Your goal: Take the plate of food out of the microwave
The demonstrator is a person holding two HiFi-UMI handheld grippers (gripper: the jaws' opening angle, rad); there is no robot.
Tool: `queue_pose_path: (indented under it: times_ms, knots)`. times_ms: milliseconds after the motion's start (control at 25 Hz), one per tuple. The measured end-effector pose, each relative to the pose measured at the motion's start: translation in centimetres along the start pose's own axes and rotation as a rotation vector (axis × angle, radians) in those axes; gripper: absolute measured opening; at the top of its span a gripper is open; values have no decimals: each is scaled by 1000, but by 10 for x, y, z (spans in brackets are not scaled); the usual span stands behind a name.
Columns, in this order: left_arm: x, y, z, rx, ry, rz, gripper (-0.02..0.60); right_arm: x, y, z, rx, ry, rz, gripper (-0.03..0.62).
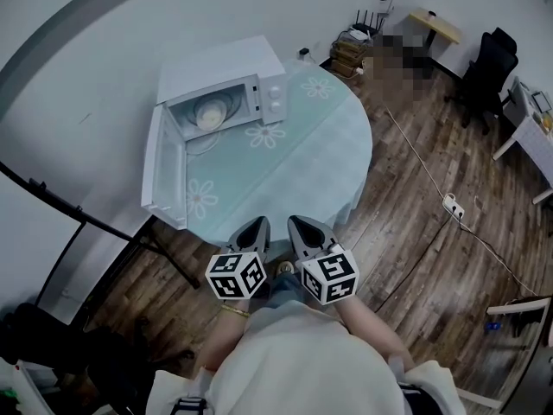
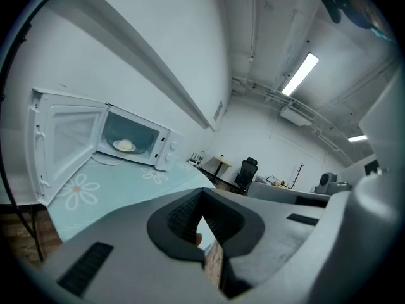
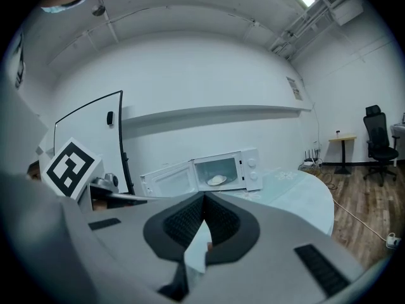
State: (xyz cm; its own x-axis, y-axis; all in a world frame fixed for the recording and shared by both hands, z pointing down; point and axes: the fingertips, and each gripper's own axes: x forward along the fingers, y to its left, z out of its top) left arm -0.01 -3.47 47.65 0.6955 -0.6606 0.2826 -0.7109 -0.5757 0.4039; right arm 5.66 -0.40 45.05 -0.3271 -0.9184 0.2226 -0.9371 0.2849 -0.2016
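A white microwave [image 1: 226,80] stands at the far left of a round table [image 1: 328,154] with a pale green daisy cloth. Its door [image 1: 164,171] hangs wide open toward me. Inside sits a white plate of pale food [image 1: 210,115], also seen in the left gripper view [image 2: 124,145] and the right gripper view [image 3: 217,180]. My left gripper [image 1: 257,223] and right gripper [image 1: 298,221] hover side by side at the table's near edge, well short of the microwave. Both are shut with nothing held, their tips meeting [image 2: 201,192] [image 3: 204,196].
A black stand's legs [image 1: 112,232] spread over the wooden floor left of the table. A power strip [image 1: 454,206] with a cable lies on the floor at the right. A black office chair [image 1: 484,76] and a small desk [image 1: 436,26] stand at the back right.
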Motion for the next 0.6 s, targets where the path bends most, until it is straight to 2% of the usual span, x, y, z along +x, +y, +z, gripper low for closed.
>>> queue_pose_path:
  times_ms: [600]
  knots:
    - [94, 73, 60, -41, -3, 47, 11, 113, -55, 45, -11, 19, 16, 6]
